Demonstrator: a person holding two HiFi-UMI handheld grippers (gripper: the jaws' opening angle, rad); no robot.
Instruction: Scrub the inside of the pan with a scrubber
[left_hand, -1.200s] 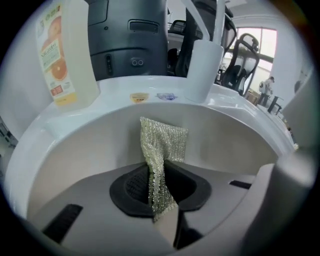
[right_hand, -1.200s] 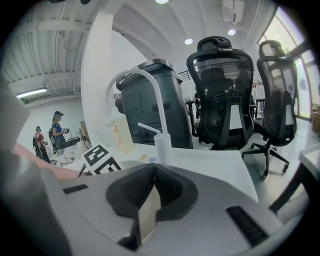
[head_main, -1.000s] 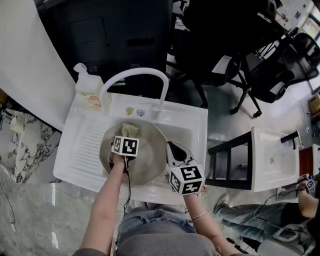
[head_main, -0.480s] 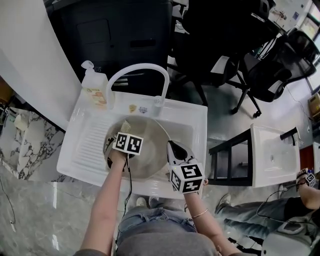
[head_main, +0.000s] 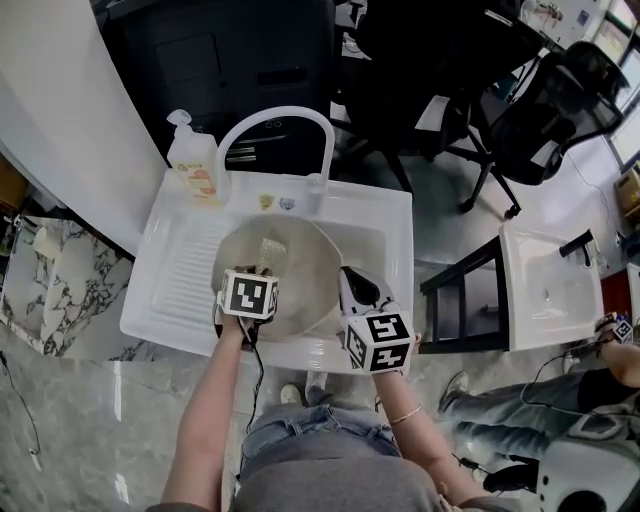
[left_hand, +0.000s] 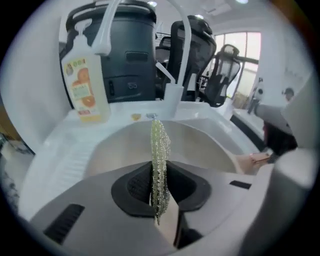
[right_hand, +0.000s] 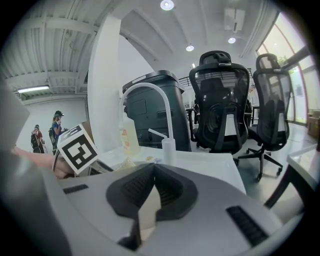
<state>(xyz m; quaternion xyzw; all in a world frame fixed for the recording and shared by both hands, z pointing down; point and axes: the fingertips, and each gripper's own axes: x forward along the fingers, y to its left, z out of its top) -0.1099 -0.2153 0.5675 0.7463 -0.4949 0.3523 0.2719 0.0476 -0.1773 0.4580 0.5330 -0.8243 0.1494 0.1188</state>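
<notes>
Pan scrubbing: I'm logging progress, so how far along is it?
Done: the pan sits in the sink, its rim pinched by the right tongs, and the left tongs are shut on the mesh scrubber. In hand: scrubber held over the pan's inside. Left: the pictures can't show how much is scrubbed.
</notes>
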